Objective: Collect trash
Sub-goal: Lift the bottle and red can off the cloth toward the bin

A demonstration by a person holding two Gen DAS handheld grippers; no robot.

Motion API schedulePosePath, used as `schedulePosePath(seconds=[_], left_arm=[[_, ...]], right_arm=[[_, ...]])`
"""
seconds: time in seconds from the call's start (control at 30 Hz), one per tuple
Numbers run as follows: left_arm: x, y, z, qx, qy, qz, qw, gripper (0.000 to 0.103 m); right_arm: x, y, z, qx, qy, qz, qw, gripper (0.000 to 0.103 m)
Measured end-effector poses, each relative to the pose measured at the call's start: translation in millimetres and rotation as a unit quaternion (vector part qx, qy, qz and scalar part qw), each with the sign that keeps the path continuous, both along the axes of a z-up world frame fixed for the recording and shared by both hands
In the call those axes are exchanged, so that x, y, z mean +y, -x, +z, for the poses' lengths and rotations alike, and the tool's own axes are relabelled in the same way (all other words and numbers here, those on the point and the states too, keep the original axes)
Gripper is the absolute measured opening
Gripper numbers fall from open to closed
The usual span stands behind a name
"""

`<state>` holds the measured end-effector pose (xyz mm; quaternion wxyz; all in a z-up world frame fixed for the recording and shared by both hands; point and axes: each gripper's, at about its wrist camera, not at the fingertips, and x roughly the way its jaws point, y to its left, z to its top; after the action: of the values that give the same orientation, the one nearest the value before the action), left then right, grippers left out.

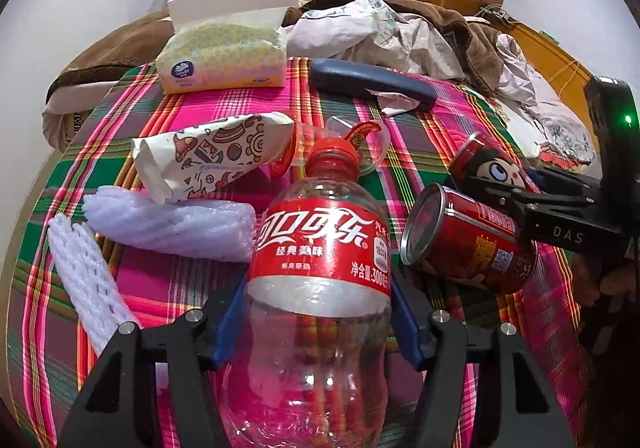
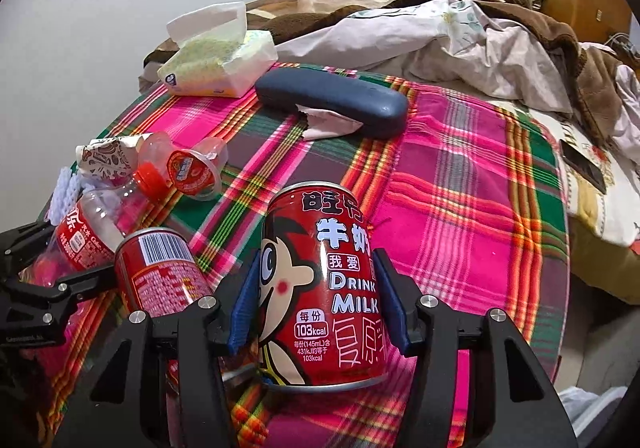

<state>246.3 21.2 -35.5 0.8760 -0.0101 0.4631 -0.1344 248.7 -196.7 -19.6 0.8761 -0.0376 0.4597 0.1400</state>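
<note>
Left gripper (image 1: 318, 322) pinches the empty cola bottle (image 1: 320, 248) between both blue pads, over the plaid cloth (image 1: 420, 164); right gripper (image 2: 318, 302) pinches a red milk can (image 2: 320, 288) the same way; 2nd red can (image 2: 160, 268) lies between them on the cloth; jelly cup (image 2: 192, 172), paper wrapper (image 1: 208, 156) & foam net (image 1: 84, 276) lie to the left.

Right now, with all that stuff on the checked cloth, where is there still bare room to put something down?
The widest bare patch of the plaid cloth lies right of the milk can, in front of the blue case. A smaller gap sits between the tissue pack and the jelly cup. The left side is crowded: cola bottle, second can, foam netting, paper wrapper.
</note>
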Motion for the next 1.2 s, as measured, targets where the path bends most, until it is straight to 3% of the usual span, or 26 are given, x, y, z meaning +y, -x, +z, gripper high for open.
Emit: schedulePosePath(seconds=[0.77,1.2], left_arm=[[-24.6,58.1,51.5,-0.063,0.009,-0.003,0.998,0.065],[-66.3,95.8,77.6,-0.098,0.015,-0.047,0.9939,0.065]], right_arm=[[-40.1,58.7,36.8,-0.053,-0.032,-0.056,0.996,0.054],[-69.8,107.6,58.7,-0.089,-0.049,-0.083,0.991,0.054]])
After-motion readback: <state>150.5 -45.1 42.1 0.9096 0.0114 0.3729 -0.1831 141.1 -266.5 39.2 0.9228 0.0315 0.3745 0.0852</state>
